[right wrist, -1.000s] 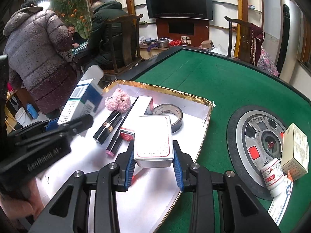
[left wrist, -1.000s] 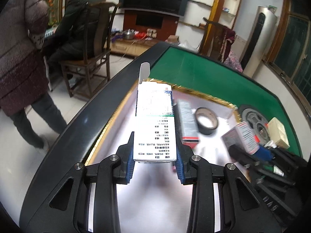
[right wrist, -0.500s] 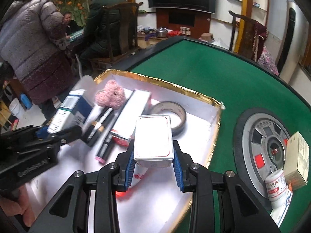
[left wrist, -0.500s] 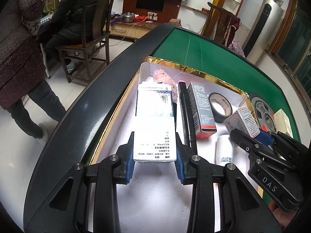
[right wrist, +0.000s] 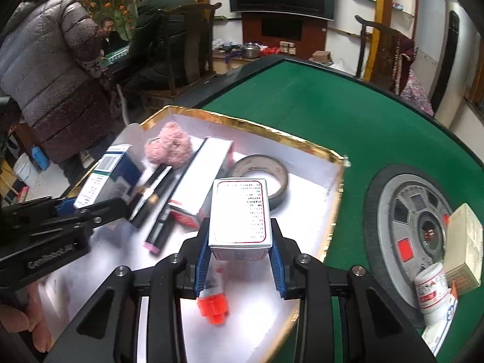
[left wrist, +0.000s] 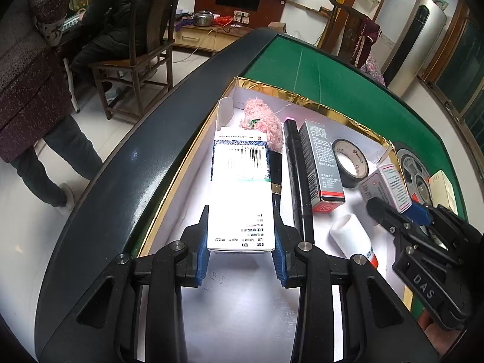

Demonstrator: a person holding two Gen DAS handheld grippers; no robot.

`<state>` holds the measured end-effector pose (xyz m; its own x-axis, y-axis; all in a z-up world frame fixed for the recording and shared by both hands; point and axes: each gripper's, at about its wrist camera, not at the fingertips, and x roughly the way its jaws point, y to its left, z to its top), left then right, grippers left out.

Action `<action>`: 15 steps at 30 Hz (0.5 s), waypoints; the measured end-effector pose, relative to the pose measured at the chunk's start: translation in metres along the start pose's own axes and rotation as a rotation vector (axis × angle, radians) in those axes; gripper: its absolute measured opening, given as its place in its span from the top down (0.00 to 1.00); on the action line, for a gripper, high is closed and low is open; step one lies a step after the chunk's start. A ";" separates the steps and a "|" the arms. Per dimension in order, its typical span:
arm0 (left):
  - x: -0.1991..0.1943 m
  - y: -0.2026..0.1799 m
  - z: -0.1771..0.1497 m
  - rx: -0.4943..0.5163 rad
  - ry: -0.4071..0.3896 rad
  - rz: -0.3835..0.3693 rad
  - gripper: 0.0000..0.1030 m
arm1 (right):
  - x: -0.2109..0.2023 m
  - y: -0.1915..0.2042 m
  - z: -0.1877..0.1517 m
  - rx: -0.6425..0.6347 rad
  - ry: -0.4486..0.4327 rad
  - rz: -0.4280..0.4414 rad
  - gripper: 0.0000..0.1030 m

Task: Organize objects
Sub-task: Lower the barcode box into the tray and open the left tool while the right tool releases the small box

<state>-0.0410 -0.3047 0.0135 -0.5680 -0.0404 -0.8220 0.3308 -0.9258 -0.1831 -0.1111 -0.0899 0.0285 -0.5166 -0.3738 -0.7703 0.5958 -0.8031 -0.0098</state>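
We are pinching a blue-and-white carton (left wrist: 240, 187) in the left claw (left wrist: 241, 243) and a red-bordered box (right wrist: 239, 214) in the right claw (right wrist: 239, 252), both now lowered closer over the gold-rimmed tray (right wrist: 332, 211). We are judging that 2 placements beside the tape roll (right wrist: 263, 175) are coming.

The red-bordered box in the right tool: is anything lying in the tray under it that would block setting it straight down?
Yes. A white tube with an orange cap lies on the tray floor directly beneath the red-bordered box held by the right tool. The bare floor to its right, toward the gold rim, looks free.
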 end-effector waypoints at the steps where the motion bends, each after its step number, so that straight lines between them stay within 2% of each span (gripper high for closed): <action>1: 0.001 0.000 0.000 0.001 0.004 0.001 0.67 | -0.001 0.000 -0.001 -0.007 -0.001 -0.016 0.67; 6: 0.004 0.000 0.002 -0.007 0.020 0.000 0.67 | 0.008 0.002 -0.005 -0.013 0.054 0.015 0.67; 10: 0.004 0.001 0.003 -0.008 0.026 -0.007 0.67 | 0.010 0.005 -0.006 -0.004 0.063 0.065 0.67; 15: 0.006 0.002 0.004 -0.009 0.025 -0.007 0.67 | 0.013 0.008 -0.007 -0.008 0.064 0.067 0.67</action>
<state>-0.0465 -0.3082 0.0103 -0.5515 -0.0244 -0.8338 0.3334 -0.9227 -0.1935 -0.1092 -0.0982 0.0138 -0.4353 -0.3961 -0.8085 0.6328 -0.7733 0.0381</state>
